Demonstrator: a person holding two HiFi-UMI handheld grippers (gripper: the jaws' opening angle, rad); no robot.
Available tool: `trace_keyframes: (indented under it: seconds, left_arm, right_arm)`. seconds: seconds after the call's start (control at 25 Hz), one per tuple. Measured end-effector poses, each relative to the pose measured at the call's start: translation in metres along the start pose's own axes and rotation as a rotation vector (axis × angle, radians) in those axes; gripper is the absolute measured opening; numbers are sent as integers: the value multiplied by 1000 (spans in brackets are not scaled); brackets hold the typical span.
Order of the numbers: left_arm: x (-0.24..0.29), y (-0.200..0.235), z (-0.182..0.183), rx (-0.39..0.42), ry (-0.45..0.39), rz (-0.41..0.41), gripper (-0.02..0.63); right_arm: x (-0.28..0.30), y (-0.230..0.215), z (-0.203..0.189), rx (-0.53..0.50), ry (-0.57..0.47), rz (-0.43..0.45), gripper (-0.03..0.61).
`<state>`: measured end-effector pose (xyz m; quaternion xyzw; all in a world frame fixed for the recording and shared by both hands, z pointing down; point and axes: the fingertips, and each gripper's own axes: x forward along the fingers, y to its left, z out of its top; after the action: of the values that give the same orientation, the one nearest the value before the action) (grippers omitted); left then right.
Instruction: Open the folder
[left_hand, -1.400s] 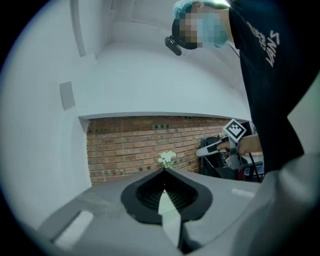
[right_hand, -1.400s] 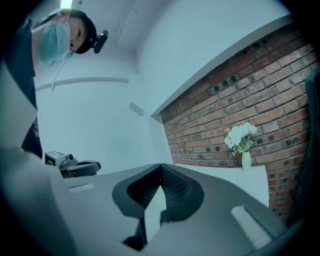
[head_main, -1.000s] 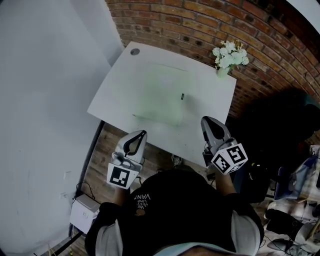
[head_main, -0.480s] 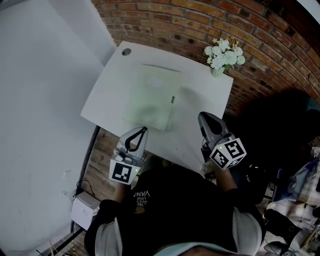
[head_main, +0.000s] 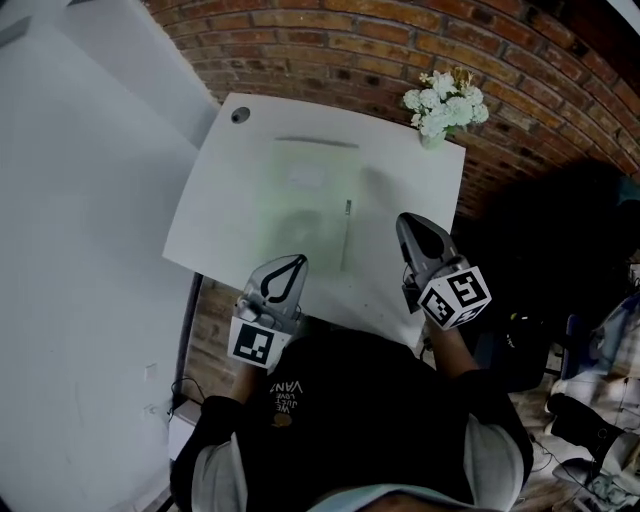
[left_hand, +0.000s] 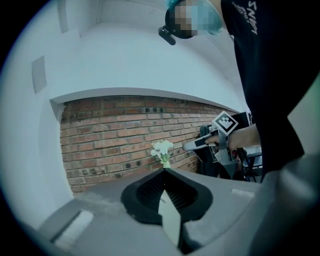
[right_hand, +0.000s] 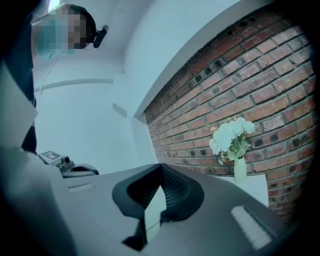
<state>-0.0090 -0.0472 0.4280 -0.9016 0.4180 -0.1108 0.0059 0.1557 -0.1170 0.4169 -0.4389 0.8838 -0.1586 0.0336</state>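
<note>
A pale green translucent folder (head_main: 303, 200) lies flat and closed on the white table (head_main: 425, 180), with a small dark clip (head_main: 348, 207) at its right edge. My left gripper (head_main: 296, 262) is shut with nothing in it, its tips at the table's near edge, just short of the folder's near side. My right gripper (head_main: 404, 222) hovers over the table to the right of the folder, jaws together and empty. In the left gripper view the left gripper (left_hand: 164, 170) points level toward the brick wall. The right gripper (right_hand: 160, 166) does the same in the right gripper view.
A vase of white flowers (head_main: 443, 100) stands at the table's far right corner, against the brick wall (head_main: 380, 45). A round cable hole (head_main: 240, 115) is at the far left corner. A white wall (head_main: 80, 200) is on the left, and dark clutter (head_main: 580, 260) on the right.
Both grippers have moved forward to the table's near edge, closer to the folder. The jaws have stayed together.
</note>
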Motion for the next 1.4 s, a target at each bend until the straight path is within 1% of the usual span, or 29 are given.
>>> trace_keyframes:
  seconds: [0.12, 0.24, 0.28, 0.4, 0.6, 0.76, 0.84, 0.96, 1.2, 1.4]
  left_arm:
    - [7, 4, -1, 14, -7, -53, 0]
    - [11, 8, -2, 63, -26, -102, 0]
    - [11, 9, -3, 68, -31, -112, 0]
    - [13, 16, -6, 59, -38, -123, 0]
    - [19, 21, -15, 66, -46, -138, 0]
    - [23, 22, -23, 40, -43, -152, 0]
    - [25, 21, -26, 53, -41, -169, 0]
    - [26, 20, -34, 58, -32, -185, 0]
    - [25, 17, -56, 44, 26, -199, 0]
    - [25, 16, -66, 21, 50, -194, 0]
  right_arm:
    - [9, 0, -5, -15, -3, -30, 0]
    - [18, -1, -15, -32, 10, -61, 0]
    - [22, -2, -19, -37, 18, -69, 0]
    - [32, -7, -29, -50, 45, -93, 0]
    - [47, -21, -49, -62, 93, -134, 0]
    - [57, -28, -67, -50, 141, -152, 0]
    - [61, -31, -74, -50, 157, -161, 0]
    - [68, -34, -84, -53, 180, -160, 0]
    - [82, -39, -100, -74, 231, -143, 0]
    - [93, -43, -111, -83, 267, -126, 0]
